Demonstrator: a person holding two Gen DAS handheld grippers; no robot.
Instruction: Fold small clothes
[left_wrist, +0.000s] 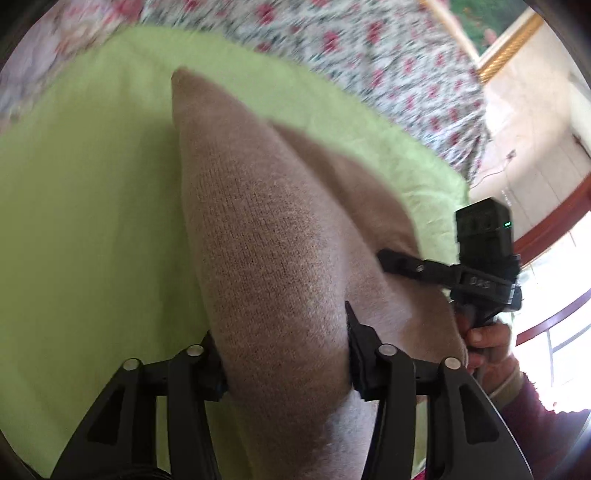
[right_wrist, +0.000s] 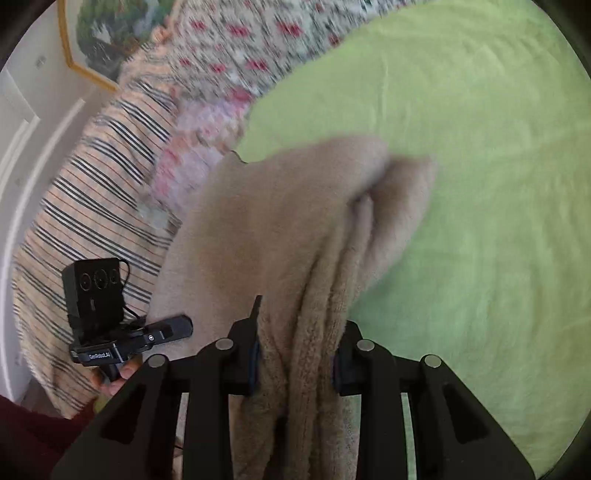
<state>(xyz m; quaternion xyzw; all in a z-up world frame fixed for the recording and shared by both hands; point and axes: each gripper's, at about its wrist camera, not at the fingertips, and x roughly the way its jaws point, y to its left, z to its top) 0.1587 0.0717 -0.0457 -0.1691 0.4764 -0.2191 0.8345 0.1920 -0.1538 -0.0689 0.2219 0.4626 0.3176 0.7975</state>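
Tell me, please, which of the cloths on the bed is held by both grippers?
The beige knitted garment. Left gripper and right gripper both pinch it; the green cloth lies flat beneath, and the floral cover lies behind, untouched.

A lime-green fleece blanket (right_wrist: 480, 166) covers a bed with a red-flowered white bedspread (left_wrist: 369, 55). A gilt-framed picture (right_wrist: 107, 40) hangs on the pale wall (left_wrist: 524, 125). Daylight enters a red-framed window (left_wrist: 554, 317).
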